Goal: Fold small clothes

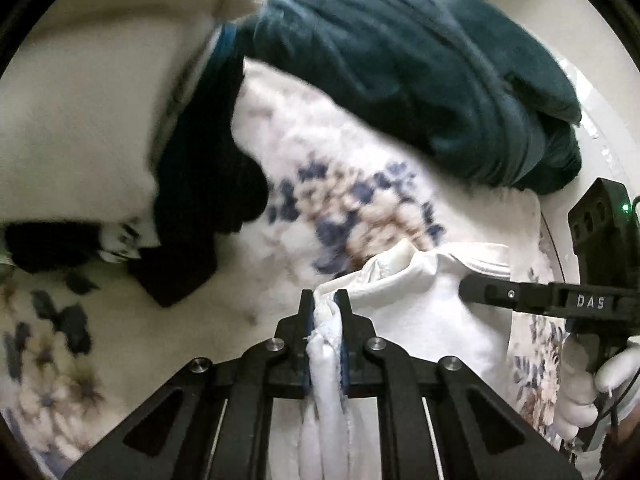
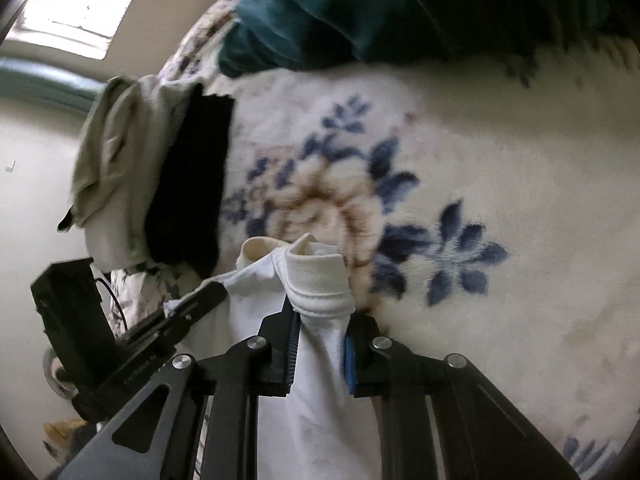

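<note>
A small white garment [image 1: 416, 312] hangs between my two grippers above a floral blanket [image 1: 352, 184]. My left gripper [image 1: 326, 300] is shut on a bunched edge of it. My right gripper [image 2: 320, 316] is shut on the white garment [image 2: 316, 380] near its ribbed cuff [image 2: 316, 276]. The right gripper also shows at the right of the left wrist view [image 1: 472, 292], touching the cloth. The left gripper shows at the lower left of the right wrist view [image 2: 208, 296].
A dark teal blanket [image 1: 420, 64] lies bunched at the far side of the bed. A black garment [image 2: 192, 184] and an olive-grey one [image 2: 116, 148] lie at the bed's left edge, with the floor [image 2: 32, 200] beyond.
</note>
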{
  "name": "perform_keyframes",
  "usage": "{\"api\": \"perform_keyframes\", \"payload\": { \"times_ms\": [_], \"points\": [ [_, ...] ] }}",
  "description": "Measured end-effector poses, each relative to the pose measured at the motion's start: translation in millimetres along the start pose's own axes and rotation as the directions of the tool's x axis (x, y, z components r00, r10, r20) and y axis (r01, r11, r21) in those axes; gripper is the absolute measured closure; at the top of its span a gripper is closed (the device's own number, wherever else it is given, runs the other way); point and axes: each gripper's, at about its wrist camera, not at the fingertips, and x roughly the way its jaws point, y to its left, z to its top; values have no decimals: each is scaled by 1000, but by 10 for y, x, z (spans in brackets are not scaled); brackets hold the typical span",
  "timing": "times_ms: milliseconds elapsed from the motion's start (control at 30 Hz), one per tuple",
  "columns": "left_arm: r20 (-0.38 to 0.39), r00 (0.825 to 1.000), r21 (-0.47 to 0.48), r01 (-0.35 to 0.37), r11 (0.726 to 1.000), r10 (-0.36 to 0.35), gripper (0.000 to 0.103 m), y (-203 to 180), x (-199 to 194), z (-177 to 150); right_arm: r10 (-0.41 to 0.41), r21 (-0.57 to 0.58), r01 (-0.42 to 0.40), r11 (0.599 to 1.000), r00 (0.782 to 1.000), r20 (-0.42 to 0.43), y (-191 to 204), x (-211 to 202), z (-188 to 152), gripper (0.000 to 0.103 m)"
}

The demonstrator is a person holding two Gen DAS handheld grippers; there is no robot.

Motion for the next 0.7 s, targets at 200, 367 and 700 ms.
{"api": "perform_keyframes", "payload": {
  "times_ms": [200, 367, 700],
  "points": [
    [117, 993, 23, 13, 1000, -15, 96, -193, -480, -131, 35, -88, -29, 996, 997, 73, 353, -448, -238, 84],
    [195, 978, 22, 73, 997, -76, 95, -266, -953, -384, 86, -144, -69, 987, 990, 112, 543, -883, -635, 84],
    [30, 996, -115, 89, 989, -86, 49, -91, -1519, -1721, 56, -221, -94, 971, 984, -170, 535, -1084, -2088, 50]
  ]
}}
